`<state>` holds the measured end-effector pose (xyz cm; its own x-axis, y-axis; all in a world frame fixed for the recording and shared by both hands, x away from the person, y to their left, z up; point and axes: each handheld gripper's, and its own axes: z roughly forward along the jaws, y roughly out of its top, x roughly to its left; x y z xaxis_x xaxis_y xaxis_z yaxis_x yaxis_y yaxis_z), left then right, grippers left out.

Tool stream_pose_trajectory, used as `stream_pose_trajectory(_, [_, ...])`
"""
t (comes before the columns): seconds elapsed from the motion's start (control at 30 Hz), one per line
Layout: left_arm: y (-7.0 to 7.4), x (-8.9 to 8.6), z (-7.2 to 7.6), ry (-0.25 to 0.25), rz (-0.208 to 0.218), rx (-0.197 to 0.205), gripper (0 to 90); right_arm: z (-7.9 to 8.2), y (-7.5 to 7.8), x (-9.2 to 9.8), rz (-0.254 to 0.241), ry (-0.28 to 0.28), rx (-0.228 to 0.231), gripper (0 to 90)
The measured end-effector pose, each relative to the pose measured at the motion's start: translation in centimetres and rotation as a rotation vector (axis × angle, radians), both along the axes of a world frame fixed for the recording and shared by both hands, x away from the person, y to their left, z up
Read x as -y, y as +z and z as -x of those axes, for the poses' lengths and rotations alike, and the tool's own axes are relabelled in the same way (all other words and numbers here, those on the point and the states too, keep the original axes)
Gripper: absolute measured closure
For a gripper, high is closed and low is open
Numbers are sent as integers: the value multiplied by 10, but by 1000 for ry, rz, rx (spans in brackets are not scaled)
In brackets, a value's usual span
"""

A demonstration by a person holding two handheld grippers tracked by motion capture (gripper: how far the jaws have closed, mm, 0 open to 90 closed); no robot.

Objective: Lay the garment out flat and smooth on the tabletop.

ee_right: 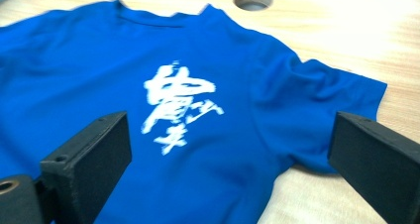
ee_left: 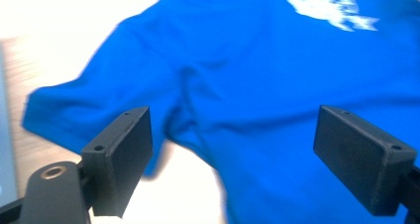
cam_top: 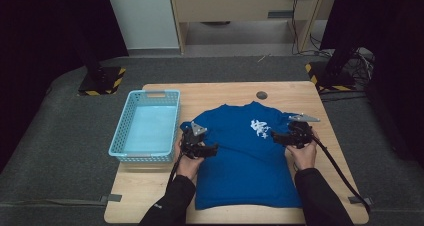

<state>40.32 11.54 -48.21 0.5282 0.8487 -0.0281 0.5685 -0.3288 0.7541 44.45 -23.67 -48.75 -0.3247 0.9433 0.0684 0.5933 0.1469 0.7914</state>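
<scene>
1. A blue T-shirt [cam_top: 242,153] lies flat, print side up, on the wooden worktop [cam_top: 225,88]. Collar faces the far edge, hem the near edge by the person. Long axis runs near-to-far.
2. The white print [ee_right: 176,105] sits on the chest, toward the shirt's right side as the high view shows it.
3. Left claw [cam_top: 212,149] hovers over the shirt's left flank, just below the left sleeve [ee_left: 74,112], and points inward across the cloth. Jaws are spread wide with nothing between them.
4. Right claw [cam_top: 274,135] hovers at the right flank, below the right sleeve [ee_right: 337,110], also pointing inward. Jaws are likewise released and empty, with cloth showing beneath the gap.
5. Key relation: the shirt lies between the two claws and below both. Each sleeve lies just ahead of its own claw, on the collar side. Neither hand is markedly nearer to its sleeve.
6. Judgement: folding seems to be the work in hand; a sleeve or side-edge pinch looks likely next, each claw taking its own side.
7. A light blue basket [cam_top: 120,131] stands on the worktop's left, just beside the left sleeve. A round hole [cam_top: 261,95] sits beyond the collar.
</scene>
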Motion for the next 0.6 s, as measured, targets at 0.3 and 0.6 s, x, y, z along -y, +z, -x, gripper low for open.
stream_pose_trajectory(0.3, [-5, -11, 45, -89, -1, -26, 96, 46, 3, -4, -57, 104, 22, 9])
stream_pose_trajectory(0.6, [-13, -26, 73, -131, -38, -44, 60, 80, -1, 2, -74, 141, 16, 4])
